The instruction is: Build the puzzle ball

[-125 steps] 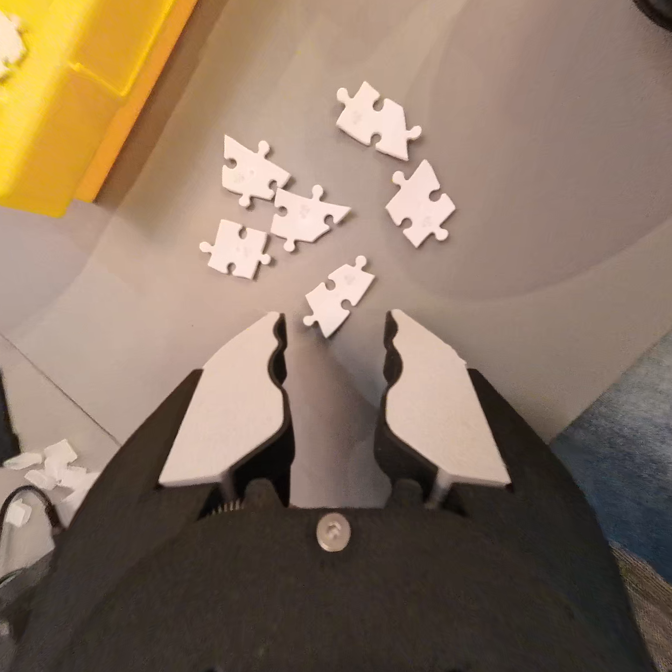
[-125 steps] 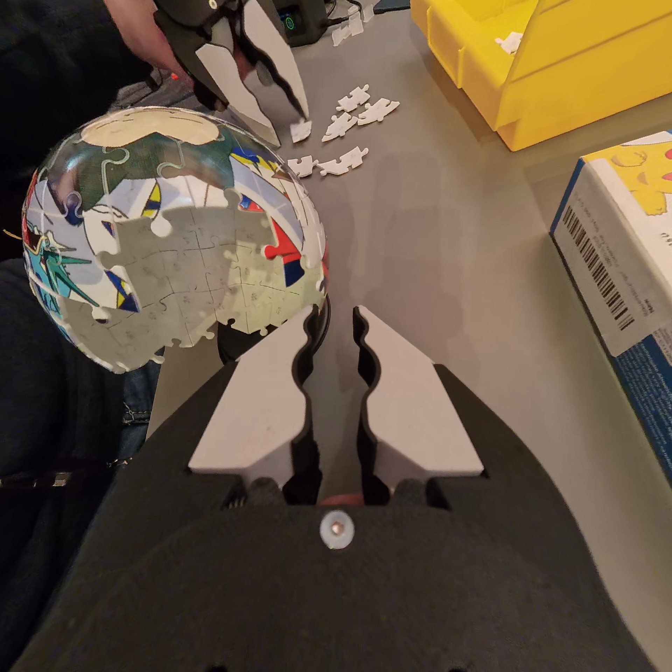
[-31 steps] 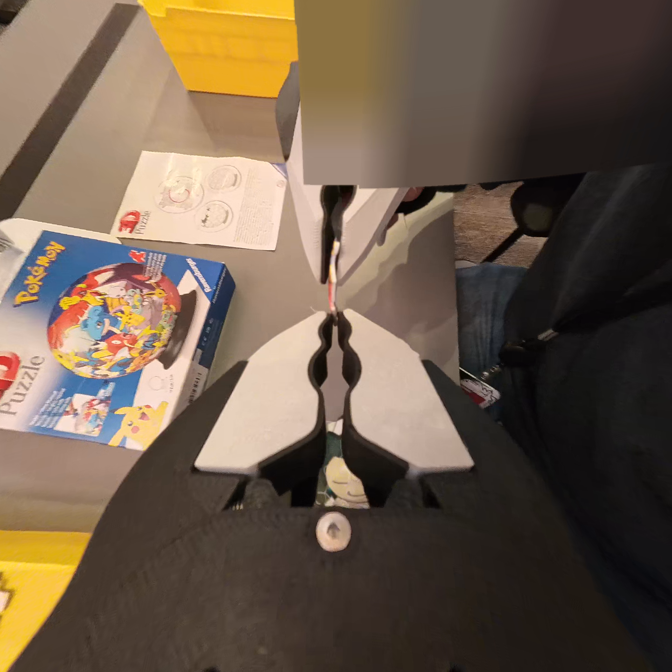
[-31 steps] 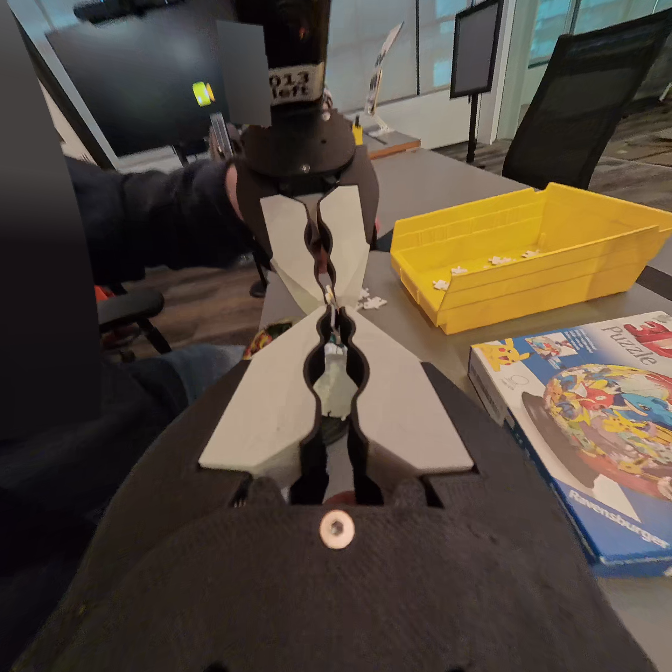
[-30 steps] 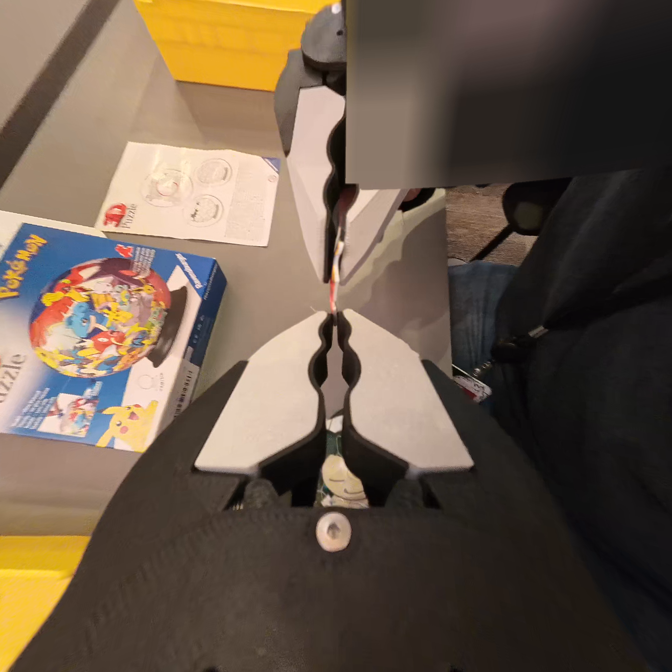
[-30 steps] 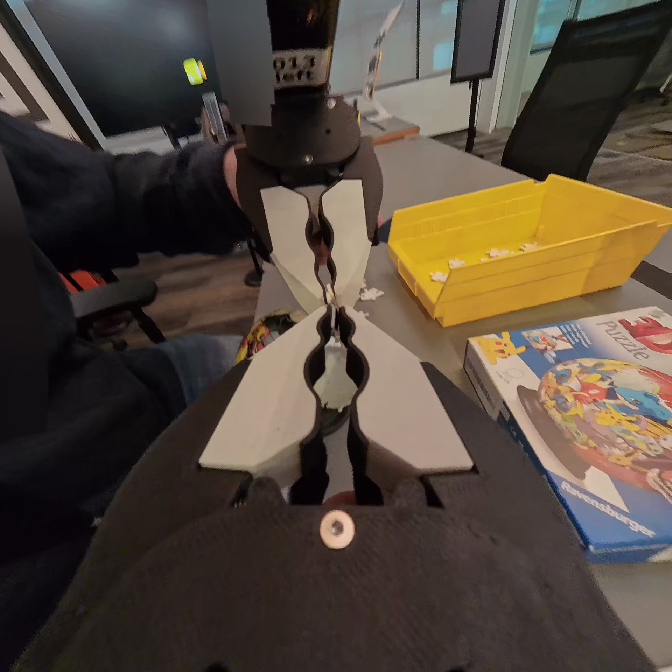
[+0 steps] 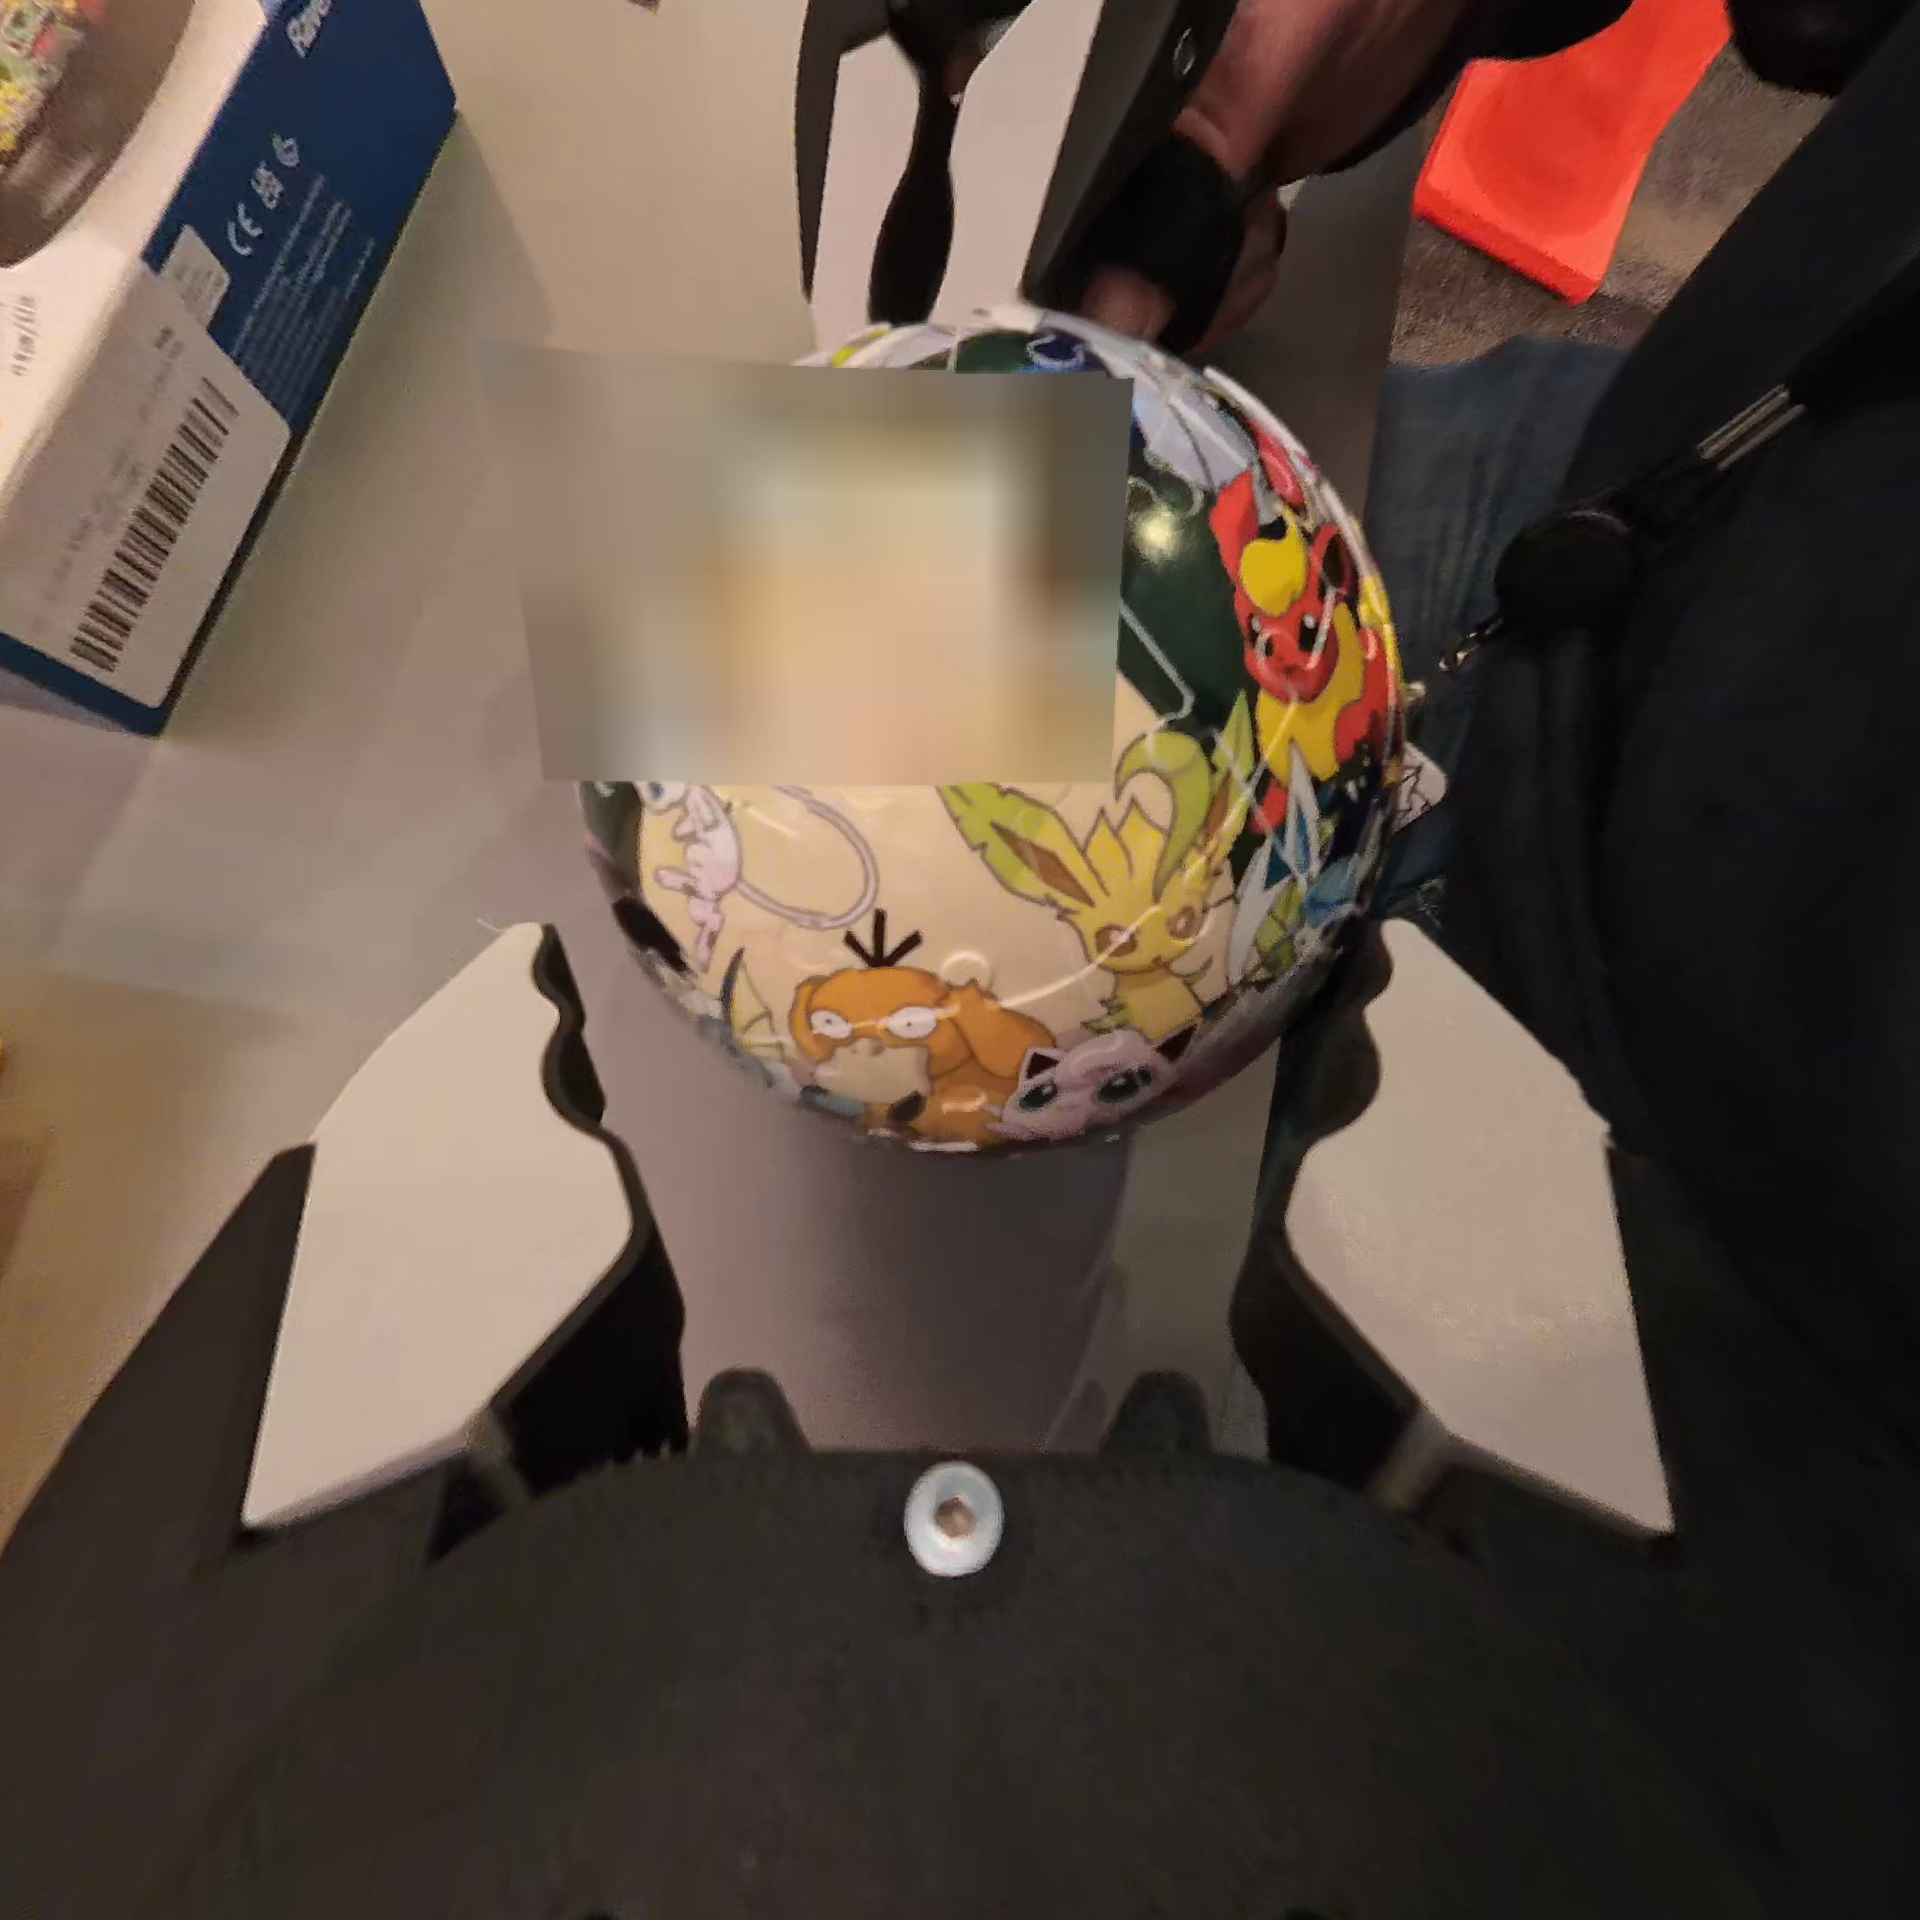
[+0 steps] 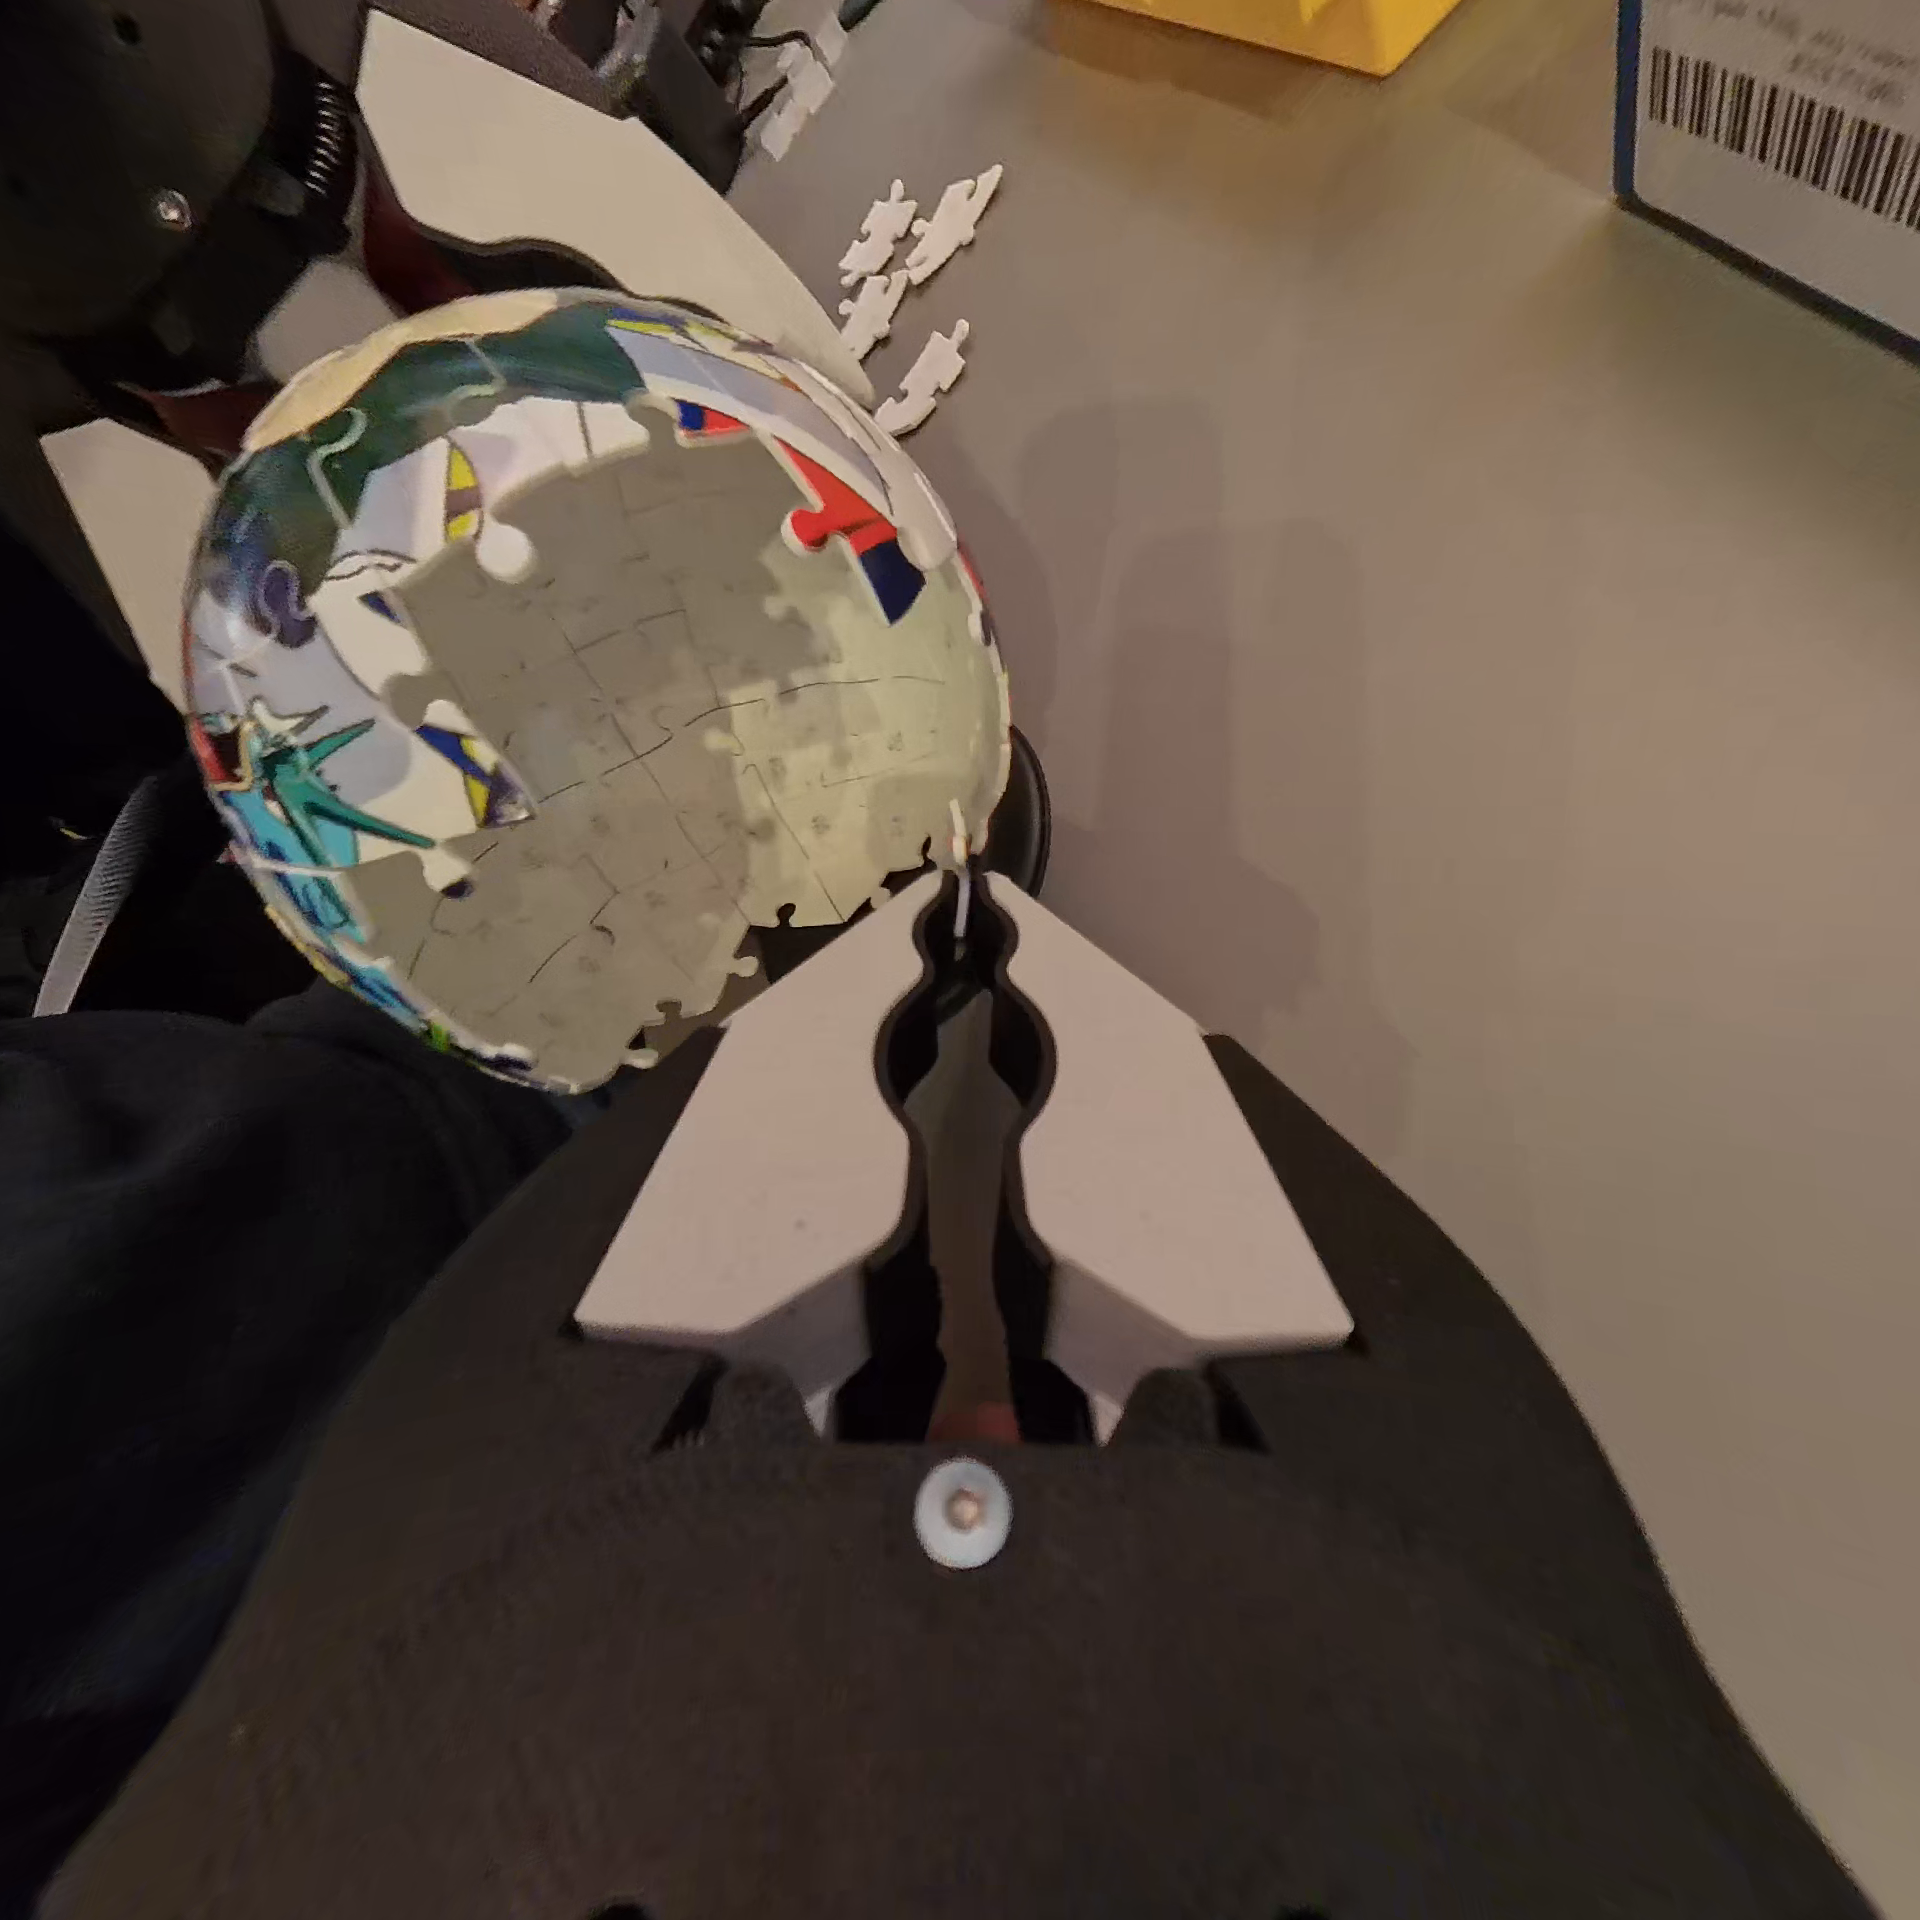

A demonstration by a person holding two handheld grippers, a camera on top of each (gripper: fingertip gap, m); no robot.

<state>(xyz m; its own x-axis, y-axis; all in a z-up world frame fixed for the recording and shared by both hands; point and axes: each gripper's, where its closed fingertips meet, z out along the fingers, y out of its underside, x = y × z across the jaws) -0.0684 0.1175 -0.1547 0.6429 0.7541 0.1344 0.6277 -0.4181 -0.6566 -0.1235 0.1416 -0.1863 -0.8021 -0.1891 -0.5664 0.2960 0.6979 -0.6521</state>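
The puzzle ball (image 7: pixel 1195 727) has colourful cartoon figures and sits at the table's near edge. In the right wrist view the ball (image 8: pixel 582 675) shows a large gap with grey piece backs inside, and it rests on a black stand (image 8: pixel 1029 800). My left gripper (image 7: pixel 961 935) is open wide, one finger on each side of the ball; I cannot tell whether they touch it. Its fingers (image 8: pixel 582 197) show behind the ball. My right gripper (image 8: pixel 961 894) is shut on a thin white puzzle piece (image 8: pixel 964 883), edge-on, at the lower rim of the gap. Its fingers (image 7: pixel 842 187) show beyond the ball.
Several loose white pieces (image 8: pixel 914 281) lie on the grey table (image 8: pixel 1455 727) beyond the ball. The blue and white puzzle box (image 8: pixel 1766 156) stands at the right, also in the left wrist view (image 7: pixel 208 364). A yellow bin's edge (image 8: pixel 1299 26) is at the back. A person's dark clothing (image 8: pixel 208 1247) is close by. The tips of one gripper are about 9 cm away from the tips of the other.
A second ago both grippers met tip to tip in the air on one piece. The left has let go and opened around the ball; the right has brought the piece down to the gap.
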